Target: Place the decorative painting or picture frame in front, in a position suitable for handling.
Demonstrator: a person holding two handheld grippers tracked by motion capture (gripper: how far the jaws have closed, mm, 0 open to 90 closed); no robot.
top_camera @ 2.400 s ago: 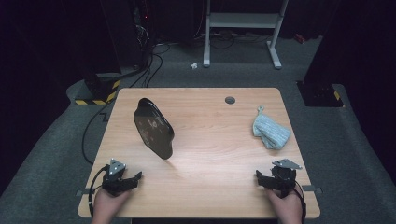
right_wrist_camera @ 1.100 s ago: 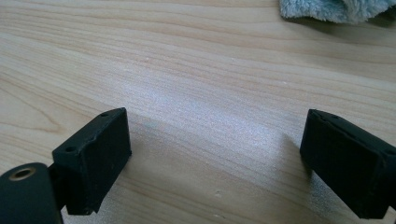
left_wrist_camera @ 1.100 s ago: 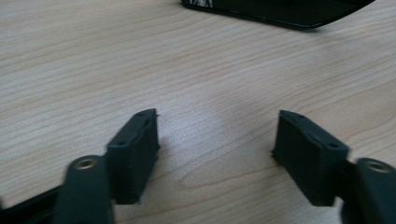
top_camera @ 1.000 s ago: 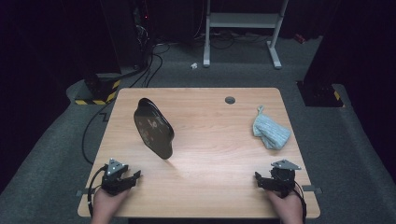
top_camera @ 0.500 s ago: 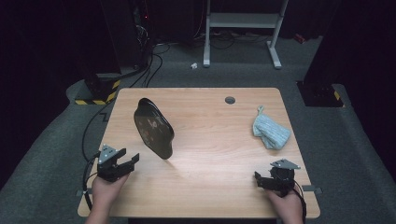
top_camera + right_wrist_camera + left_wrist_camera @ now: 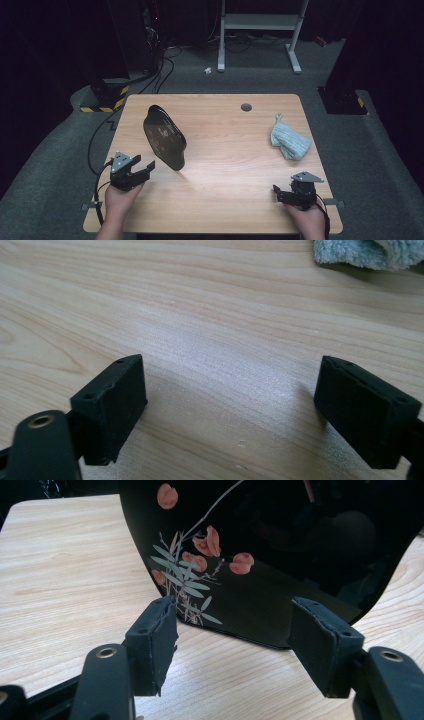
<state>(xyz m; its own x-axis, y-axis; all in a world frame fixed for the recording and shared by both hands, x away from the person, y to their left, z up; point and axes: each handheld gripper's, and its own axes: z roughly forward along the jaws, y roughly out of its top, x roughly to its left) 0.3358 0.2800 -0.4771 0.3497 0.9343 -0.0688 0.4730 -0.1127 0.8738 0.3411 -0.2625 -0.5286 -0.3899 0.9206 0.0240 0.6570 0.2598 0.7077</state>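
**Left gripper closing in on the black lacquer tray**

A pale wooden table point(image 6: 225, 170) is standing on grey carpet in a dark room, with cables and a white stand frame lying beyond its far edge. No brand, label or writing is readable anywhere.

A black tray point(image 6: 164, 136) is standing tilted on its edge on the table's left half. The high view is giving only faint reddish specks on its face; the left gripper view is showing them as a painted spray of pinkish-red blossoms and grey-green leaves on glossy black point(image 6: 280, 565).

The left gripper point(image 6: 146, 166) is hovering just in front of the tray's near lower edge, its jaws standing wide with nothing between them; the tray's rim is sitting just beyond the pads, apart from them.

A crumpled blue-grey cloth point(image 6: 289, 140) is lying well to the right of the tray, past a small round hole point(image 6: 246, 107) in the tabletop near the far edge. The right gripper point(image 6: 278, 192) is resting near the table's front right corner, jaws apart and just having been narrowing a little over bare wood; its own view is catching the cloth's point(image 6: 370, 252) fluffy pile at the top edge.
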